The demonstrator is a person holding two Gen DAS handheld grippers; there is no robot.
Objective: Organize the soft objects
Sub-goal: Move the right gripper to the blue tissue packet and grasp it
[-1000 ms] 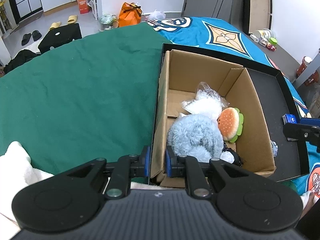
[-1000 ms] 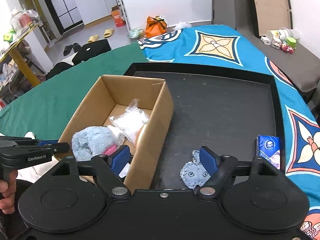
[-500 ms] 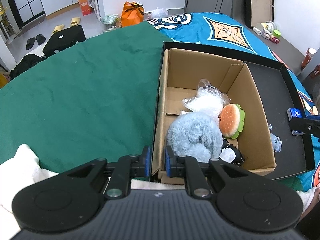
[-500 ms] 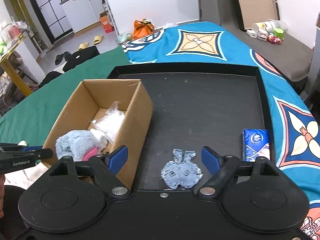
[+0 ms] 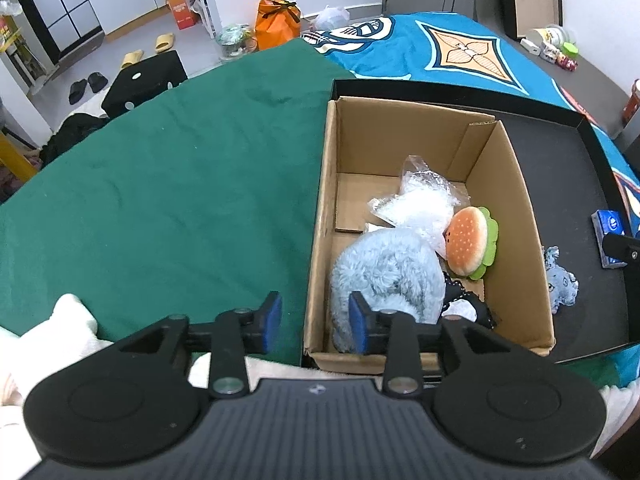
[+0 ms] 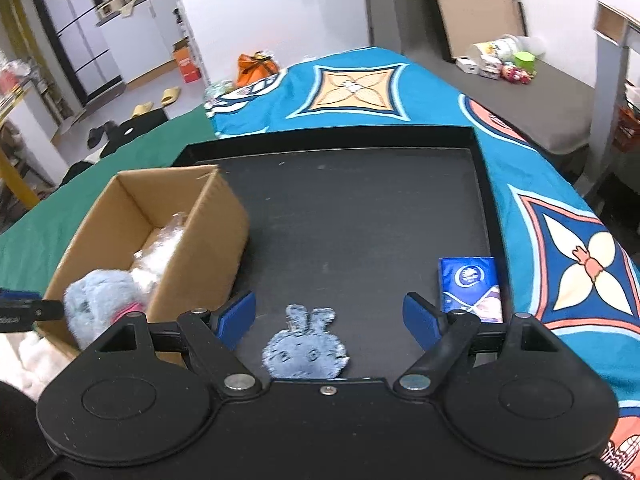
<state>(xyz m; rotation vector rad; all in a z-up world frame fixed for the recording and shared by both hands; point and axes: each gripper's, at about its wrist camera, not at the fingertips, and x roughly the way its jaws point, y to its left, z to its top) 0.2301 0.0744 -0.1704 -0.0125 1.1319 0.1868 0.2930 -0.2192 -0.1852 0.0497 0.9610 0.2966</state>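
A cardboard box (image 5: 400, 132) (image 6: 160, 188) stands on the left of a black tray (image 6: 360, 208). In it lie a fluffy light-blue plush (image 5: 384, 276), a burger plush (image 5: 470, 240), a clear plastic bag (image 5: 420, 200) and a small black-and-white item (image 5: 464, 308). My left gripper (image 5: 315, 320) straddles the box's near-left wall; its jaws are opening and the pads are off the cardboard. A flat blue bunny plush (image 6: 306, 356) (image 5: 560, 280) lies on the tray. My right gripper (image 6: 330, 316) hangs open just above it, one finger on each side.
A blue tissue pack (image 6: 470, 288) lies at the tray's right rim, close to my right finger. Green cloth (image 5: 180, 200) covers the surface left of the box and a patterned blue cloth (image 6: 560, 220) the right. White fabric (image 5: 72, 320) lies at the near edge.
The left jaws, which were closed on the box's wall, have parted. The right gripper has come down and sideways, so the bunny plush now lies centred between its fingers.
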